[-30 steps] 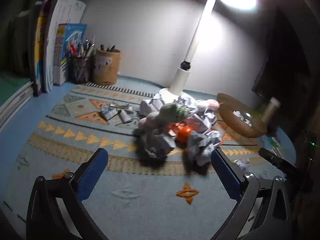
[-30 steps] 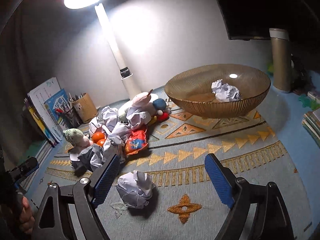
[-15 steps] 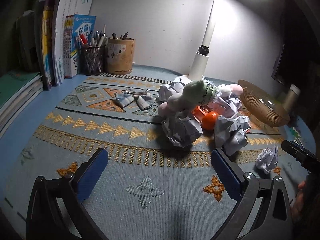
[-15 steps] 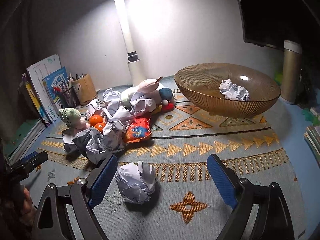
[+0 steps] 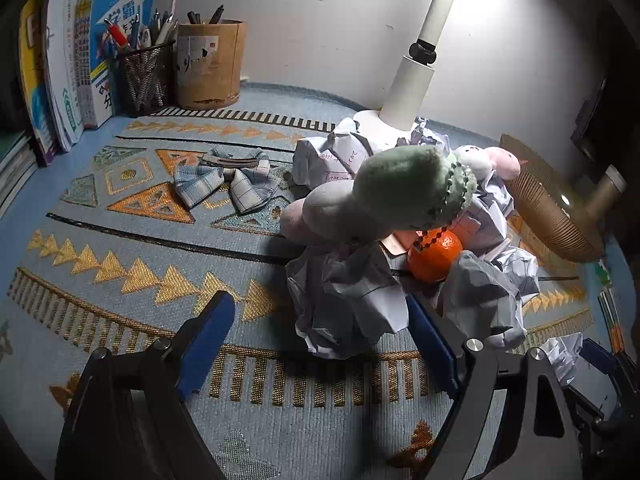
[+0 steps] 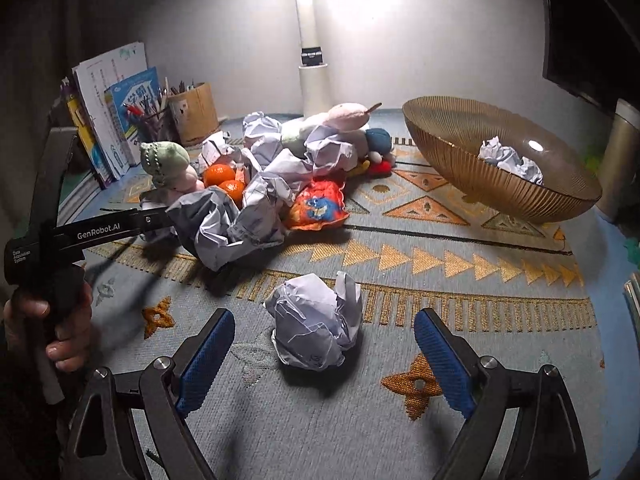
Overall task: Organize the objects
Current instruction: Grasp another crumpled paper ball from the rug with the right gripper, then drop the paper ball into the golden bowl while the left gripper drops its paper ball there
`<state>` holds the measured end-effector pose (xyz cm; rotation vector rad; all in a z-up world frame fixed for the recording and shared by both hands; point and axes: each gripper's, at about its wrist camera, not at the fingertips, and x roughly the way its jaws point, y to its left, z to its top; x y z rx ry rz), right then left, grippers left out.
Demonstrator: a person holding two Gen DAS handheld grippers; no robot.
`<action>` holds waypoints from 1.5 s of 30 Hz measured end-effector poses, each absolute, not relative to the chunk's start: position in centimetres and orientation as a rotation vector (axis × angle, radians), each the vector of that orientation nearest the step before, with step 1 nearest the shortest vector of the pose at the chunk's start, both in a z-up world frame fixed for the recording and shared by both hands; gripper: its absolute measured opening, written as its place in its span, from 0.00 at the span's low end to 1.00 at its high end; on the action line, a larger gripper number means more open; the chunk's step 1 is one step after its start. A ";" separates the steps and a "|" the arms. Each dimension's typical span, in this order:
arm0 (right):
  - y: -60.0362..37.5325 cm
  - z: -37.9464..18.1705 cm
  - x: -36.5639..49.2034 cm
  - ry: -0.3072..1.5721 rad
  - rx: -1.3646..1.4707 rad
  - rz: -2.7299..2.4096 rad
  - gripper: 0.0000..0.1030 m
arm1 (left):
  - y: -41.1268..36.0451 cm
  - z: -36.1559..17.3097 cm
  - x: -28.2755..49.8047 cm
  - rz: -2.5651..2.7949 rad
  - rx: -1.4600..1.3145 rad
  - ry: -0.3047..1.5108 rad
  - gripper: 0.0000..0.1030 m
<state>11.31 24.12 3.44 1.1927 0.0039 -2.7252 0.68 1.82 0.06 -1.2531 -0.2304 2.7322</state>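
Crumpled paper [image 6: 509, 159] sits alone in the far-right bowl [image 6: 472, 162]; both grippers [image 6: 320, 354] gape wide, clutter pile [image 6: 256, 184] unsorted.

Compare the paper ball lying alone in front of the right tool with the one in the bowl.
The lone paper ball lies on the patterned mat, apart from the pile; the bowl's paper ball rests inside the amber bowl. The lone one sits between the open right tool fingers; the bowl's is far from it. Both are crumpled white paper.
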 end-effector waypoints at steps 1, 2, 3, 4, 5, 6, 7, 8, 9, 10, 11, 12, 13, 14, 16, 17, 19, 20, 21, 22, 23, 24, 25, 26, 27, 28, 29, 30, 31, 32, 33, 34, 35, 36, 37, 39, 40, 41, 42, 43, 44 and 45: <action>23.9 3.1 11.0 0.017 1.211 -2.721 0.88 | 2.0 0.1 0.7 2.727 -1.251 -0.216 0.78; 23.8 2.9 10.7 0.027 1.229 -2.714 0.88 | 2.1 0.1 0.8 2.730 -1.248 -0.200 0.74; 23.6 2.8 10.5 0.037 1.241 -2.711 0.88 | 2.1 0.0 0.7 2.731 -1.249 -0.188 0.69; 23.5 2.7 10.3 0.046 1.253 -2.710 0.88 | 2.0 -0.1 0.5 2.723 -1.257 -0.191 0.65; 23.3 2.6 10.0 0.049 1.270 -2.706 0.86 | 1.8 -0.1 0.3 2.703 -1.257 -0.211 0.53; 23.2 2.5 9.8 0.051 1.290 -2.699 0.70 | 1.7 -0.2 0.2 2.680 -1.256 -0.228 0.46; 23.0 2.3 9.5 0.058 1.308 -2.680 0.57 | 1.5 -0.2 0.1 2.668 -1.260 -0.232 0.46; 22.7 1.9 9.3 0.080 1.335 -2.662 0.48 | 1.3 -0.1 0.3 2.661 -1.250 -0.243 0.44; 22.3 1.8 9.3 0.117 1.337 -2.671 0.46 | 1.0 0.1 0.5 2.647 -1.230 -0.268 0.43; 22.0 2.0 9.6 0.143 1.313 -2.686 0.46 | 0.6 0.5 0.9 2.632 -1.197 -0.295 0.43; 21.9 2.3 9.8 0.148 1.289 -2.696 0.46 | 0.3 1.1 1.4 2.627 -1.162 -0.308 0.43; 22.0 2.8 10.1 0.131 1.259 -2.699 0.46 | 0.1 1.8 2.1 2.625 -1.126 -0.303 0.43; 22.1 3.4 10.4 0.104 1.228 -2.697 0.46 | -0.1 2.5 2.9 2.626 -1.091 -0.287 0.43; 22.4 4.0 10.6 0.077 1.199 -2.699 0.46 | -0.1 3.1 3.8 2.625 -1.062 -0.274 0.43; 23.1 5.1 10.9 0.040 1.153 -2.714 0.46 | 0.0 4.0 5.5 2.613 -1.021 -0.259 0.43; 23.7 5.3 11.0 0.020 1.138 -2.718 0.46 | 0.2 4.2 6.2 2.613 -1.005 -0.256 0.43; 24.6 5.2 11.0 -0.019 1.142 -2.714 0.46 | 1.0 4.0 7.5 2.608 -0.979 -0.246 0.43; 25.0 4.8 11.0 -0.034 1.163 -2.705 0.46 | 1.5 3.8 8.0 2.602 -0.967 -0.235 0.43; 25.5 4.4 11.1 -0.052 1.183 -2.691 0.46 | 2.0 3.5 8.5 2.594 -0.960 -0.216 0.43; 25.8 3.9 11.1 -0.066 1.203 -2.668 0.46 | 2.5 3.3 9.0 2.587 -0.955 -0.195 0.43; 25.9 3.6 11.3 -0.069 1.216 -2.652 0.46 | 3.0 3.1 9.5 2.572 -0.951 -0.174 0.43; 25.8 3.3 11.4 -0.060 1.230 -2.642 0.46 | 3.4 3.0 9.9 2.550 -0.952 -0.158 0.43; 25.8 3.0 11.5 -0.041 1.248 -2.641 0.47 | 3.9 2.8 10.1 2.532 -0.951 -0.152 0.43; 25.8 2.6 11.4 -0.026 1.265 -2.641 0.47 | 4.3 2.8 10.4 2.521 -0.949 -0.147 0.43; 25.9 2.4 11.4 -0.023 1.278 -2.635 0.47 | 4.7 2.7 10.5 2.516 -0.950 -0.136 0.43; 25.9 2.3 11.3 -0.028 1.283 -2.628 0.47 | 5.1 2.7 10.5 2.515 -0.950 -0.122 0.43; 25.9 2.3 11.3 -0.032 1.284 -2.623 0.48 | 5.4 2.7 10.5 2.519 -0.950 -0.107 0.43; 26.0 2.2 11.2 -0.040 1.290 -2.616 0.50 | 5.6 2.6 10.4 2.523 -0.950 -0.095 0.43; 26.1 2.0 11.1 -0.046 1.302 -2.610 0.52 | 5.8 2.5 10.4 2.526 -0.954 -0.093 0.43; 26.2 1.9 10.9 -0.056 1.315 -2.602 0.53 | 5.8 2.4 10.3 2.523 -0.960 -0.096 0.44; 26.3 1.8 10.8 -0.063 1.323 -2.597 0.53 | 5.8 2.3 10.3 2.522 -0.965 -0.099 0.44; 26.4 1.9 10.9 -0.070 1.316 -2.595 0.53 | 5.7 2.2 10.2 2.520 -0.968 -0.105 0.44; 26.4 2.0 11.0 -0.075 1.307 -2.595 0.53 | 5.6 2.2 10.2 2.519 -0.969 -0.112 0.44; 26.4 2.1 11.0 -0.077 1.307 -2.591 0.53 | 5.6 2.2 10.2 2.518 -0.969 -0.117 0.44; 26.3 2.0 11.1 -0.076 1.314 -2.582 0.53 | 5.7 2.2 10.2 2.517 -0.969 -0.117 0.44; 25.8 1.8 11.2 -0.054 1.333 -2.579 0.49 | 6.0 2.3 10.3 2.517 -0.974 -0.111 0.44; 25.9 1.8 11.2 -0.073 1.348 -2.577 0.47 | 6.2 2.5 10.2 2.513 -0.972 -0.117 0.44; 26.2 2.1 11.3 -0.129 1.351 -2.563 0.45 | 6.5 2.8 10.2 2.501 -0.966 -0.131 0.44; 26.8 2.5 11.5 -0.192 1.327 -2.546 0.44 | 6.9 3.3 10.2 2.485 -0.953 -0.140 0.44; 27.5 3.2 11.8 -0.244 1.286 -2.548 0.44 | 7.6 4.0 10.0 2.475 -0.936 -0.136 0.44; 28.6 4.2 12.1 -0.278 1.246 -2.570 0.44 | 8.5 4.9 9.8 2.459 -0.913 -0.119 0.44; 29.7 5.3 12.2 -0.293 1.217 -2.609 0.44 | 9.5 5.9 9.4 2.440 -0.888 -0.096 0.44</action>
